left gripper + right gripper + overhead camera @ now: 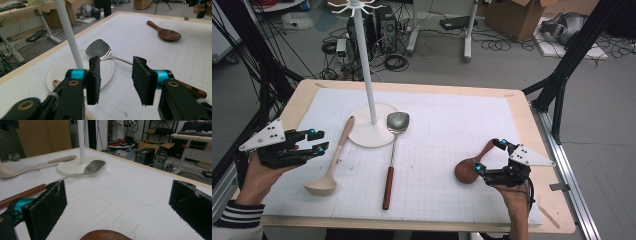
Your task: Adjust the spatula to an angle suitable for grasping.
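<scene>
The likeliest slip is at the dark wooden spoon [468, 169], which lies on the right of the counter [517, 107] with its bowl toward the person. The right tongs [488, 156] stand around it with jaws wide apart, and in the right gripper view only the rim of the bowl [106, 235] shows low between the pads [46, 207]; whether a pad touches it is hard to tell from here. If the jaws close on the rounded bowl instead of the handle, the spoon could squirt out or spin flat on the white mat [452, 125].

The left tongs [318, 140] hover off the left edge of the mat, jaws partly closed with nothing between them. They hold nothing and touch nothing. Just beside them lies the pale wooden ladle [332, 167], its handle tip resting on the round base of the white stand [368, 131]. The metal spatula [392, 150] leans its blade on that same base, so a careless sweep toward either utensil could knock the tall post [364, 65] or drag the neighbour along.
</scene>
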`<state>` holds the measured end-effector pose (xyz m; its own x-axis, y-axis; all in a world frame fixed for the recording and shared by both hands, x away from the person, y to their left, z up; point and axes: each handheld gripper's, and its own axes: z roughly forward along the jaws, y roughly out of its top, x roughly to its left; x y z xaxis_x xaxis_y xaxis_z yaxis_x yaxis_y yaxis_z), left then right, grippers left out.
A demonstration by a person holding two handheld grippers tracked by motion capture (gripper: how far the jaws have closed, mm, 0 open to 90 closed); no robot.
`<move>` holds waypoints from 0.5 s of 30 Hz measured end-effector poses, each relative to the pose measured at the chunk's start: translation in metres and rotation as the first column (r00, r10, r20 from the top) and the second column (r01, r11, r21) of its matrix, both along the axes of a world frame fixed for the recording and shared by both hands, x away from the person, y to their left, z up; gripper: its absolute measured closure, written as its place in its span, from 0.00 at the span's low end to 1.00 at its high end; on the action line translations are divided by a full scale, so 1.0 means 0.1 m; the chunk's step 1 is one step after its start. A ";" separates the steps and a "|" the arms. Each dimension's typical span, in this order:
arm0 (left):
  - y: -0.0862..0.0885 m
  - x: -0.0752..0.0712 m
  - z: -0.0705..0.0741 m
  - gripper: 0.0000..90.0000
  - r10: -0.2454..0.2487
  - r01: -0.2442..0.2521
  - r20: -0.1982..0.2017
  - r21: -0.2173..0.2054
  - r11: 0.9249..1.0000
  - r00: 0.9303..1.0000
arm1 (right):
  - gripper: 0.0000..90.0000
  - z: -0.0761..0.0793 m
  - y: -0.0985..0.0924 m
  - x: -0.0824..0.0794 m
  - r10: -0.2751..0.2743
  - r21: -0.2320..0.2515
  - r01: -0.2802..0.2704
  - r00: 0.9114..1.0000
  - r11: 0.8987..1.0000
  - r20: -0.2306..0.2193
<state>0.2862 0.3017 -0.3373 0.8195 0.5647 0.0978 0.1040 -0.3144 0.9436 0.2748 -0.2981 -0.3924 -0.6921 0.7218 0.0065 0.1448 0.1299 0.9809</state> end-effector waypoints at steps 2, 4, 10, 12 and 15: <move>-0.05 0.01 0.03 0.69 -0.010 0.010 -0.007 0.019 1.000 1.000 | 0.01 0.00 0.00 0.00 0.000 0.000 0.000 1.000 1.000 0.000; -0.10 0.02 0.05 0.81 -0.018 0.019 -0.020 0.036 0.999 1.000 | 0.01 0.00 0.00 0.00 0.000 0.003 0.000 1.000 1.000 -0.005; -0.24 0.09 0.08 0.94 -0.034 0.039 -0.058 0.089 0.995 0.998 | 0.01 0.00 0.00 0.00 0.006 0.000 -0.006 1.000 1.000 -0.006; -0.28 0.12 0.08 0.98 -0.037 0.045 -0.073 0.103 0.994 0.997 | 0.01 0.00 0.00 0.01 0.008 -0.003 -0.008 1.000 1.000 -0.001; -0.36 0.12 0.07 0.99 -0.052 0.063 -0.096 0.123 0.990 0.994 | 0.01 0.00 0.00 0.00 0.011 -0.006 -0.011 1.000 1.000 -0.003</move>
<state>0.2985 0.2660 -0.3299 0.8590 0.5045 0.0873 0.1673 -0.4377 0.8834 0.2753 -0.2977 -0.3929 -0.7001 0.7141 0.0048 0.1466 0.1371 0.9796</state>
